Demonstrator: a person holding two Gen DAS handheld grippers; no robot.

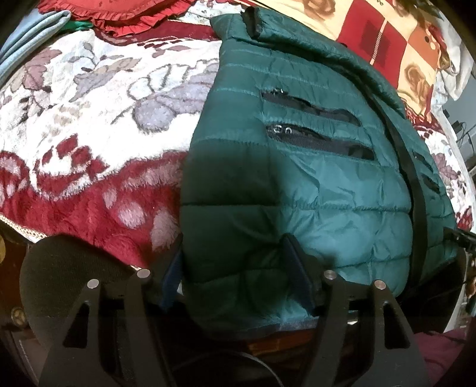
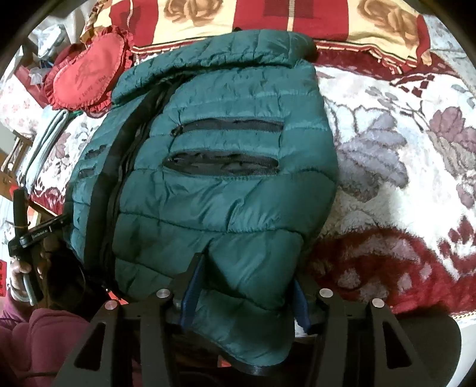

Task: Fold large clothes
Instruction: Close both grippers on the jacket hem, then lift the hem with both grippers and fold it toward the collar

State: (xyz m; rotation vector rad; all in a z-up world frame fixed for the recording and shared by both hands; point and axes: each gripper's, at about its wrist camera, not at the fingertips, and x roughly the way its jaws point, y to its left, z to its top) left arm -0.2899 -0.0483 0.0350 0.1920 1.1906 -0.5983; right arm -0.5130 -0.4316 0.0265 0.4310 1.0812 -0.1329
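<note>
A dark green quilted puffer jacket lies front up on a bed, with a black centre zip and black zip pockets. It also fills the right wrist view. My left gripper stands at the jacket's near hem, its blue-padded fingers on either side of a bunch of hem fabric. My right gripper stands at the other part of the near hem, fingers likewise either side of green fabric. The left gripper and the hand holding it show at the left of the right wrist view.
The bed has a fluffy red and white floral blanket, also right of the jacket in the right wrist view. A red heart-shaped cushion and folded light blue cloth lie beyond the jacket's left side. A rose-patterned pillow lies behind the collar.
</note>
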